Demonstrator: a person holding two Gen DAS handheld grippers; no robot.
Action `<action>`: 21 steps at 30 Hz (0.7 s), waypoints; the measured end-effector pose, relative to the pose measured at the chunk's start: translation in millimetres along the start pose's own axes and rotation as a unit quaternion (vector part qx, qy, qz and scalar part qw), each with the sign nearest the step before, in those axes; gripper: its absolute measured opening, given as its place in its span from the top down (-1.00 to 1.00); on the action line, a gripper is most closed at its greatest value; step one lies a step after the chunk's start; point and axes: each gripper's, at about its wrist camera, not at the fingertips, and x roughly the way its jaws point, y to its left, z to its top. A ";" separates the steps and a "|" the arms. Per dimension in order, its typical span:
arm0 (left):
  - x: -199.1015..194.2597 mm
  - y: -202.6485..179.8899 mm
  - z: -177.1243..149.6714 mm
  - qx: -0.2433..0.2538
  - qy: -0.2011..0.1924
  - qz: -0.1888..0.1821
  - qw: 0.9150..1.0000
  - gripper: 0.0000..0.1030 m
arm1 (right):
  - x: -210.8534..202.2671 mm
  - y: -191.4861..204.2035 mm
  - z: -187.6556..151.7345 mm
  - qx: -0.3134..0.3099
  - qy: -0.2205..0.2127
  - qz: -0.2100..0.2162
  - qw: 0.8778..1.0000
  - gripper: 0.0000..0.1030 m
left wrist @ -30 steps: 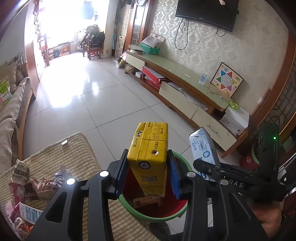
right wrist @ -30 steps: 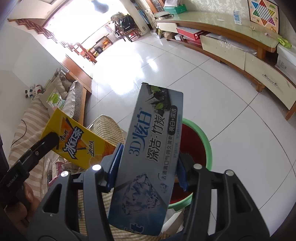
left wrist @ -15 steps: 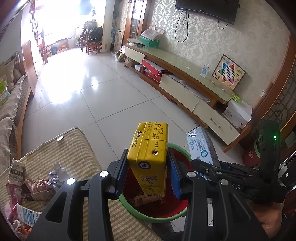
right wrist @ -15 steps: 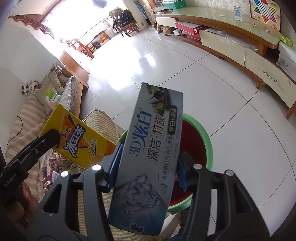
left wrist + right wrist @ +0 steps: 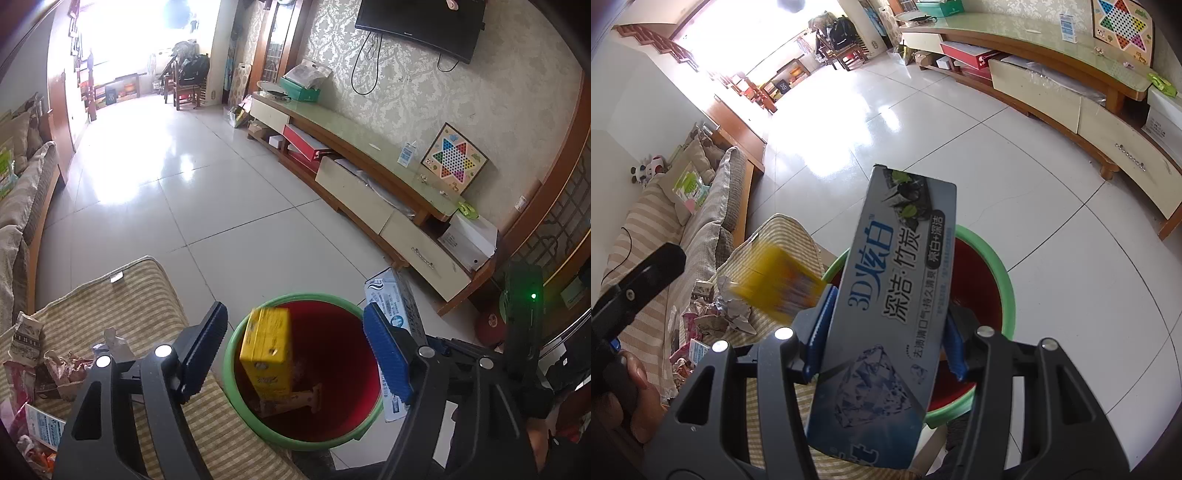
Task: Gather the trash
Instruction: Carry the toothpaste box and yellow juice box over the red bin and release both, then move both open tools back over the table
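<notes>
Open bin (image 5: 364, 424) mouth; carton (image 5: 266, 356) inside.

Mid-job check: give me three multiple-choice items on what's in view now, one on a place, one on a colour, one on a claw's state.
1. Where is the yellow carton?
A. Clamped in the left claw
B. Loose over the bin's mouth
C. On the striped cushion

2. What colour is the bin inside?
A. Red
B. Blue
C. White

3. What is the right claw doing?
A. Standing open and empty
B. Gripping the toothpaste box
C. Gripping a paper scrap

Key: 1 B, the carton is blurred and free between the pads of the left claw, whose jaws have just been opening. 2 A, red walls show under the green rim. 3 B, both blue pads press the box's sides.
</notes>
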 end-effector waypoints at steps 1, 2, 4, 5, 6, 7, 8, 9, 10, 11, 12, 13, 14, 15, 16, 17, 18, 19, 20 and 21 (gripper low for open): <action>-1.2 1.4 0.2 -0.002 -0.002 0.002 1.000 -0.46 | 0.6 0.3 0.5 -0.001 0.000 0.000 1.000 0.01; -3.4 3.2 0.3 -0.004 -0.007 0.005 1.000 -0.55 | 1.2 0.8 1.1 -0.001 0.001 0.001 1.000 0.01; -9.8 7.1 0.2 -0.009 -0.023 0.015 1.000 -0.67 | 1.3 2.8 2.2 -0.004 0.001 0.001 1.000 0.01; -12.9 9.4 0.3 -0.011 -0.029 0.018 0.999 -0.71 | 1.4 2.6 2.4 -0.007 0.000 -0.001 1.000 0.01; -16.5 12.0 0.4 -0.015 -0.037 0.021 0.999 -0.75 | 1.2 4.8 2.7 -0.012 0.000 -0.004 1.000 0.00; -19.7 15.0 0.7 -0.020 -0.044 0.024 0.999 -0.79 | 1.5 6.5 2.1 -0.017 0.000 -0.007 1.000 -0.01; -22.2 16.9 1.0 -0.024 -0.048 0.028 0.998 -0.84 | 1.5 8.7 2.2 -0.023 0.000 -0.010 1.000 -0.04; -25.3 20.2 1.3 -0.027 -0.054 0.032 0.998 -0.84 | 1.6 11.3 2.4 -0.030 0.000 -0.015 0.999 -0.24; -27.0 21.9 2.2 -0.029 -0.056 0.034 0.997 -0.84 | 0.6 13.6 2.6 -0.035 -0.003 -0.022 0.999 -0.42; -28.8 23.8 2.4 -0.030 -0.058 0.036 0.997 -0.84 | -1.1 14.3 2.9 -0.037 -0.009 -0.028 0.999 -0.72; -31.0 25.7 2.8 -0.032 -0.061 0.039 0.997 -0.84 | -2.9 16.0 3.3 -0.040 -0.014 -0.033 0.999 -0.83; -33.6 28.3 3.2 -0.035 -0.064 0.042 0.996 -0.84 | -4.2 17.2 3.6 -0.042 -0.016 -0.034 0.998 -0.86; -36.4 30.5 3.1 -0.038 -0.067 0.043 0.996 -0.84 | -5.1 17.9 3.9 -0.043 -0.017 -0.034 0.998 -0.91; -40.1 33.2 3.0 -0.042 -0.070 0.043 0.996 -0.84 | -5.8 19.0 4.2 -0.043 -0.018 -0.035 0.998 -0.91; -43.3 36.1 3.1 -0.044 -0.072 0.044 0.995 -0.84 | -5.7 20.6 4.5 -0.044 -0.016 -0.038 0.998 -0.91; -46.7 38.3 3.2 -0.046 -0.074 0.045 0.995 -0.84 | -5.0 21.2 4.3 -0.045 -0.013 -0.040 0.998 -0.91; -50.6 40.7 2.5 -0.047 -0.077 0.047 0.995 -0.84 | -4.2 22.0 4.0 -0.046 -0.010 -0.041 0.998 -0.91; -55.6 45.1 1.5 -0.048 -0.079 0.048 0.995 -0.84 | -4.4 23.9 3.4 -0.047 -0.009 -0.041 0.998 -0.91; -59.5 47.4 0.7 -0.050 -0.081 0.049 0.994 -0.84 | -5.0 26.3 2.7 -0.048 -0.009 -0.041 0.998 -0.91; -62.9 49.2 -0.5 -0.052 -0.083 0.050 0.994 -0.84 | -6.4 28.5 1.6 -0.050 -0.010 -0.042 0.998 -0.91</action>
